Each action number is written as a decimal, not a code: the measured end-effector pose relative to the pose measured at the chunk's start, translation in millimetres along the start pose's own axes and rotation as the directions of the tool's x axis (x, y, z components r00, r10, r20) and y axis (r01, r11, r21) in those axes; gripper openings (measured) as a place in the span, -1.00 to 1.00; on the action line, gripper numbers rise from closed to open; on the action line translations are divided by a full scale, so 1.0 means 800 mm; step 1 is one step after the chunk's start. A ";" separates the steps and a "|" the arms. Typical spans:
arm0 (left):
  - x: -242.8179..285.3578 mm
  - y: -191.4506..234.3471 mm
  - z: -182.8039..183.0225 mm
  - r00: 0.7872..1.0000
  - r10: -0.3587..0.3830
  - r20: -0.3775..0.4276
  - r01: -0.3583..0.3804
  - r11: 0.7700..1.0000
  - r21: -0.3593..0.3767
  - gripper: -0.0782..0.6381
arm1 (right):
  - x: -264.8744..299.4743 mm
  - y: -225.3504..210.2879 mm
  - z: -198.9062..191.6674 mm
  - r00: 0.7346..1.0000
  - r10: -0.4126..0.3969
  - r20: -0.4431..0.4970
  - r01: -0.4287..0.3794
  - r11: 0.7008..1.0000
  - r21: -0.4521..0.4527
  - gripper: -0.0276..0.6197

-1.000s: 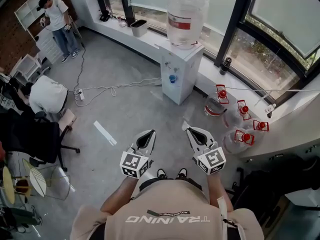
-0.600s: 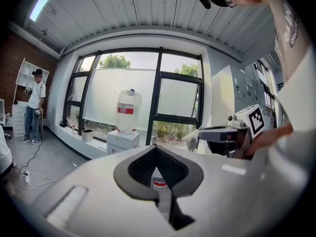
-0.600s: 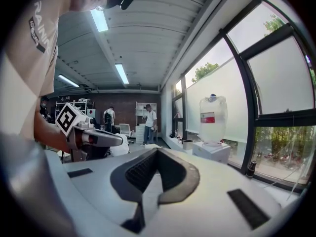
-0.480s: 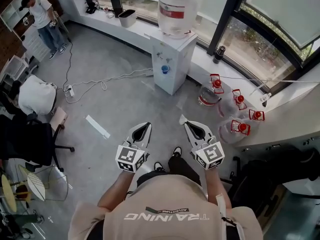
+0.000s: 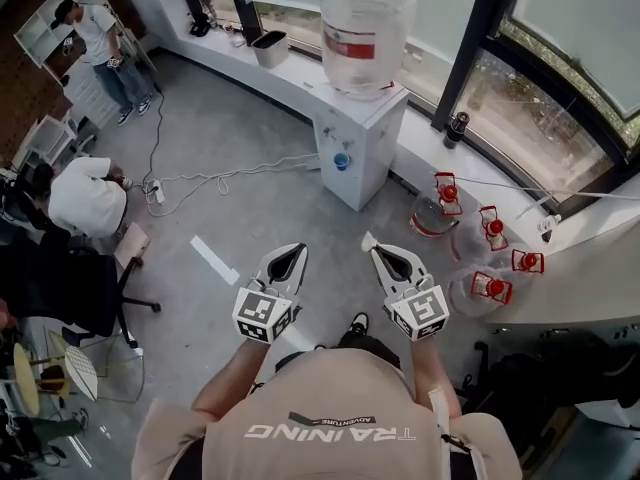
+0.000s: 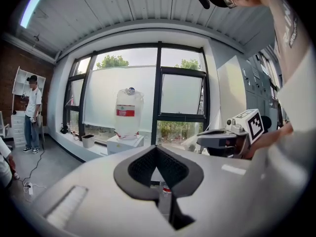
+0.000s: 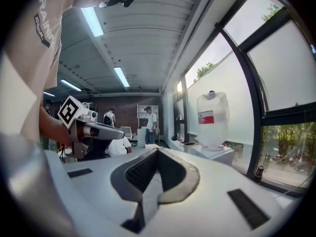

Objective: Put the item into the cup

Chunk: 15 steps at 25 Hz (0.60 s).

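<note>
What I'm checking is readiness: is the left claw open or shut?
Shut. In its own view, the left claw has its tips meeting, with nothing held between them.

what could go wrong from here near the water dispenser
The white cable trails across the floor left of the water dispenser; a foot could catch it. Red-capped jugs crowd the floor on the right. The left gripper and right gripper are shut and empty, so nothing is held yet.

I see the large clear plastic water jug [image 5: 366,28] run off the top edge. Behind my left gripper [image 6: 156,148], a small red-topped object [image 6: 167,190] is mostly hidden, too small to identify.
</note>
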<state>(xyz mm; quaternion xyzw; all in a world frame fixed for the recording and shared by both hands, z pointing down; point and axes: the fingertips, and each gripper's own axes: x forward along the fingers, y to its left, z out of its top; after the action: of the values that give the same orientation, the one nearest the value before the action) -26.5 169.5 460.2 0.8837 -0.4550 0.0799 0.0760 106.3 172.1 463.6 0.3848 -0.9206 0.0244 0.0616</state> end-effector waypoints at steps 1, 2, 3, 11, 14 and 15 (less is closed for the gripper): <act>0.011 0.003 0.006 1.000 0.008 0.006 -0.008 1.000 0.004 -0.76 | 0.006 -0.012 0.001 1.000 0.006 0.003 -0.006 1.000 -0.003 -0.88; 0.022 0.006 0.010 1.000 0.016 0.010 -0.016 1.000 0.003 -0.76 | 0.011 -0.023 0.002 1.000 0.012 0.005 -0.012 1.000 -0.006 -0.88; 0.032 0.008 0.012 1.000 0.023 0.011 -0.023 1.000 0.001 -0.76 | 0.016 -0.033 0.003 1.000 0.018 0.006 -0.018 1.000 -0.008 -0.88; 0.092 0.014 0.011 0.998 0.068 -0.011 -0.068 0.998 -0.019 -0.76 | 0.046 -0.088 0.002 0.995 0.099 -0.005 -0.099 0.995 -0.008 -0.88; 0.106 0.019 0.010 0.996 0.091 -0.009 -0.091 0.995 -0.035 -0.76 | 0.055 -0.103 -0.004 0.993 0.114 -0.017 -0.114 0.993 -0.012 -0.88; 0.109 0.022 0.009 0.995 0.097 -0.012 -0.097 0.994 -0.040 -0.76 | 0.057 -0.106 -0.005 0.993 0.114 -0.019 -0.115 0.993 -0.009 -0.88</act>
<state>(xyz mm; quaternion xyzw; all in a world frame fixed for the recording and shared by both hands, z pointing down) 9.8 89.1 472.3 0.8584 -0.4984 0.0787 0.0923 135.1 80.7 473.7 0.3308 -0.9407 0.0267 0.0704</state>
